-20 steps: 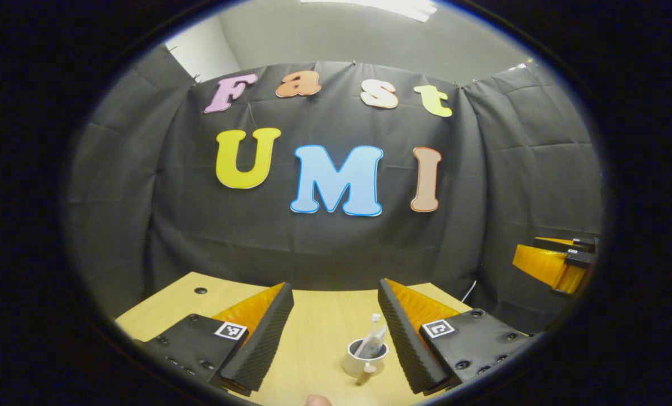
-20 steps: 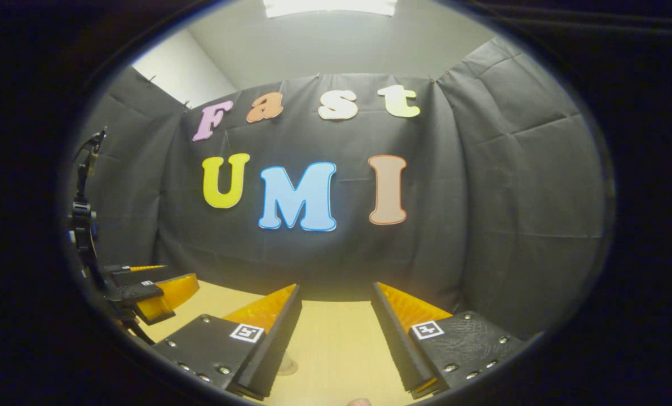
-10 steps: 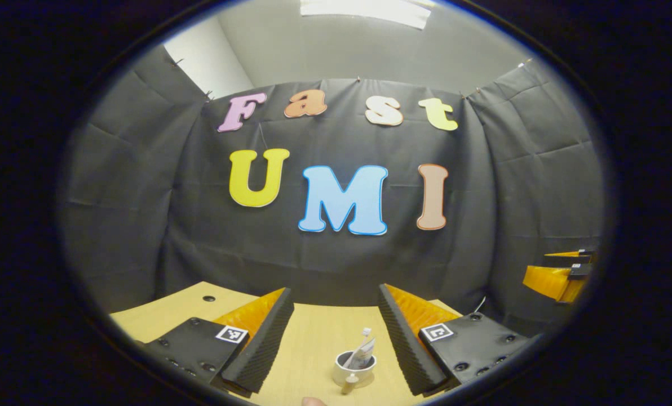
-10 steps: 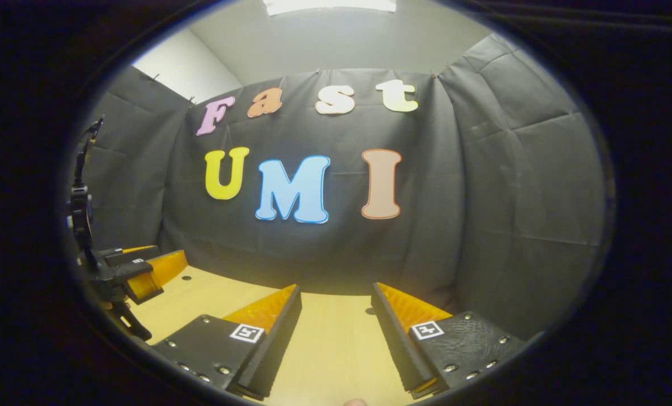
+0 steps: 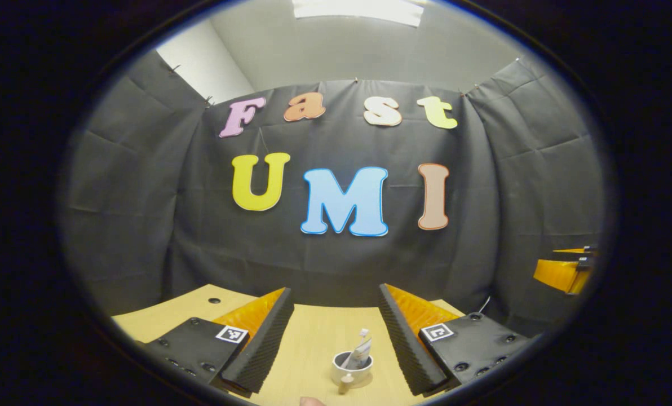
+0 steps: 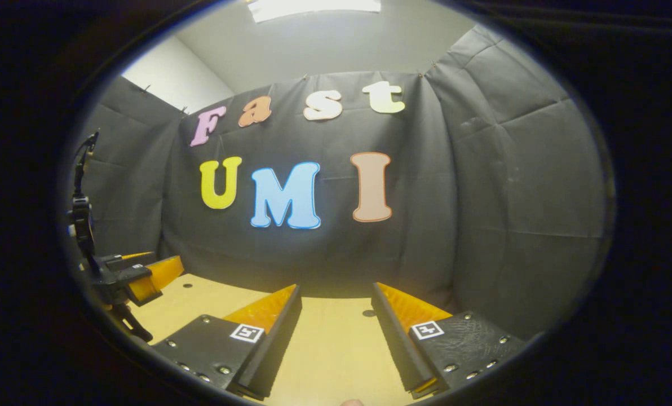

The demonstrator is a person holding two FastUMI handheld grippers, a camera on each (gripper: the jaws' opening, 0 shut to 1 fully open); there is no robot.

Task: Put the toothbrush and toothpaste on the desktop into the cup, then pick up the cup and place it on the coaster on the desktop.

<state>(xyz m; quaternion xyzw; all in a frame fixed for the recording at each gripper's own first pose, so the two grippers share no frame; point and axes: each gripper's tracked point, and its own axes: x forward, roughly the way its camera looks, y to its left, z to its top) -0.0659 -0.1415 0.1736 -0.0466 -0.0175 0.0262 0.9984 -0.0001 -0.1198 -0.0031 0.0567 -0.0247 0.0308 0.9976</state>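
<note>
A white cup [image 5: 352,369] stands upright on the wooden table [image 5: 313,338], low in the left gripper view between my left gripper's fingers and apart from them. A toothbrush [image 5: 363,334] and a toothpaste tube [image 5: 362,355] lean inside it. A small tan piece [image 5: 345,384] shows at the cup's near side; I cannot tell whether it is a handle or a coaster's edge. My left gripper [image 5: 334,290] is open and holds nothing. My right gripper [image 6: 336,287] is open too, above bare table [image 6: 336,349]. The left gripper [image 6: 138,276] shows again at the far left of the right gripper view.
The black cloth wall closes the table's far side. Small round holes [image 5: 214,300] [image 6: 368,313] mark the tabletop. A dark stand [image 6: 82,225] rises at the left of the right gripper view. The right gripper [image 5: 564,272] hangs at the right edge of the left gripper view.
The cup has slid lower and leftward and grown smaller in the left gripper view, so that gripper has drawn back from it. The right gripper view has swung slightly; both grippers stayed open.
</note>
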